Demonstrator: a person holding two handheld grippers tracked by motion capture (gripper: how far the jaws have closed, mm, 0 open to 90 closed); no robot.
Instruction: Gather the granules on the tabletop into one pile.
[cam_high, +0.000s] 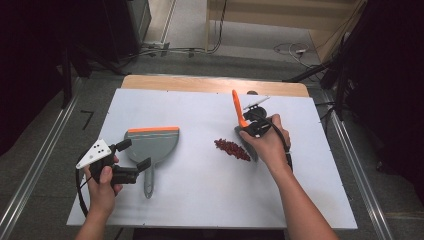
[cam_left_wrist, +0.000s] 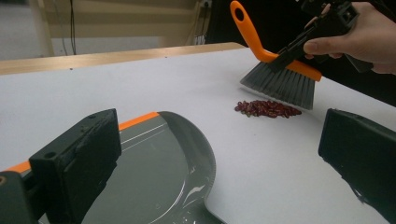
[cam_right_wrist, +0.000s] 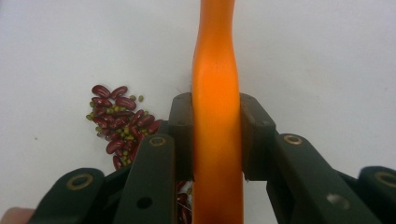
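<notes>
Your bench (cam_high: 200, 200), white-topped with a wooden far edge, carries one brush, one dustpan and one heap of beans.

Around the bench you have grey floor, metal rails along both sides, cables and a pale wooden frame at the back, with dark gear to either side. Your right gripper (cam_high: 250, 125) has its fingers clamped on the orange handle of the single brush (cam_left_wrist: 280, 81), whose grey bristles stand just behind the one pile of red beans (cam_high: 231, 149), with small green ones mixed in. Your left gripper (cam_high: 135, 155) holds its fingers spread wide apart over the handle end of the one grey, orange-edged dustpan (cam_high: 152, 145), gripping nothing.
</notes>
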